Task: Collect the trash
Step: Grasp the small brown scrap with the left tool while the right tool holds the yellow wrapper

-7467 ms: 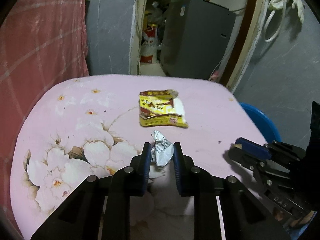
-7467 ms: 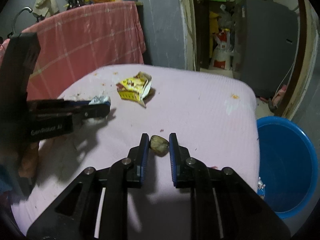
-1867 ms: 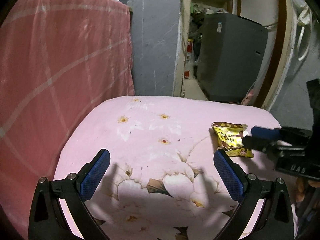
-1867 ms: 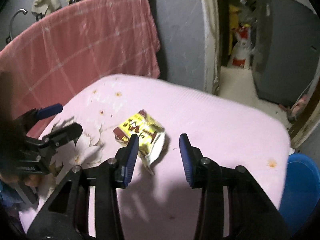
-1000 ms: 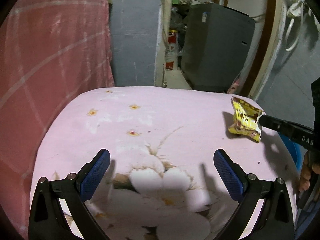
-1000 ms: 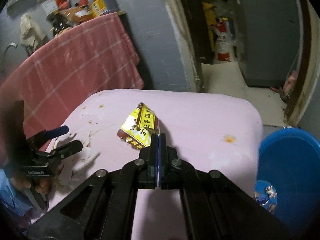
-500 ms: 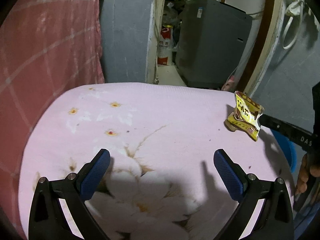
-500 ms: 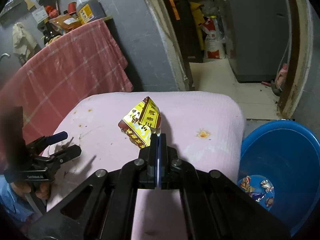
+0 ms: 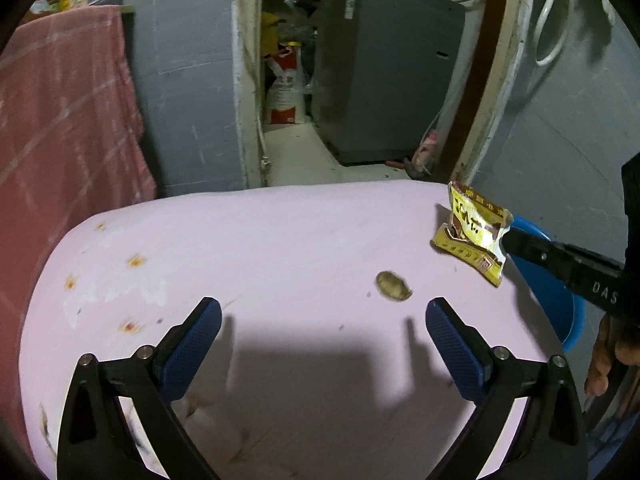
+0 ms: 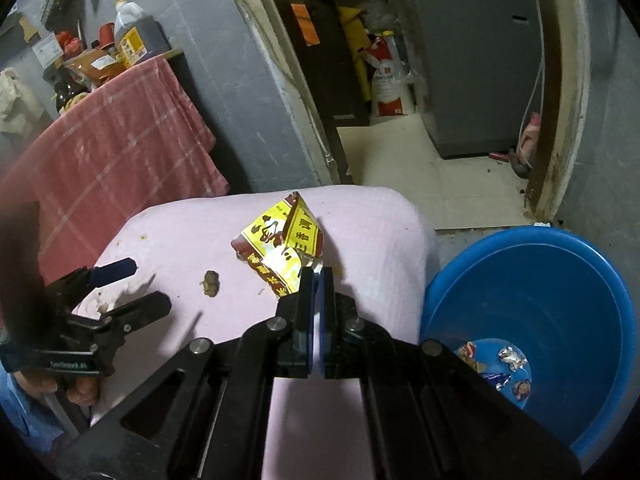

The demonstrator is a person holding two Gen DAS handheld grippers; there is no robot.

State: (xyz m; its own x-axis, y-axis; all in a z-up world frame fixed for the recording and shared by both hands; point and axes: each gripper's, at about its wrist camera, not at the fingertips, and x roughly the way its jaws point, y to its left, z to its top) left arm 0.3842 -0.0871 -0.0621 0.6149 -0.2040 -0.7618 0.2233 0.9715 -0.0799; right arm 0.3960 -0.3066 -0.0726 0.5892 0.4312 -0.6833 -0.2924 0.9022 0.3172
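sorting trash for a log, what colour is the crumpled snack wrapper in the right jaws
Yellow with dark red panels, a crumpled foil snack wrapper; clearest in the right wrist view.

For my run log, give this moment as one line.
right gripper: shut on crumpled yellow snack wrapper, raised | left gripper: open, empty | small brown scrap: on pink tablecloth | blue plastic basin: holds wrappers

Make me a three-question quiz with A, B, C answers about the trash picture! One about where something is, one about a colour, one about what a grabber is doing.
1. Where is the small brown lump?
A. in the tub
B. on the pink table
C. on the floor

2. What colour is the tub?
A. blue
B. red
C. green

3. What is the right gripper doing?
A. standing wide open
B. pinching the yellow wrapper
C. holding a bottle

Answers: 1 B, it lies on the pink cover. 2 A, its wall is blue. 3 B, its jaws are shut on the wrapper's edge.
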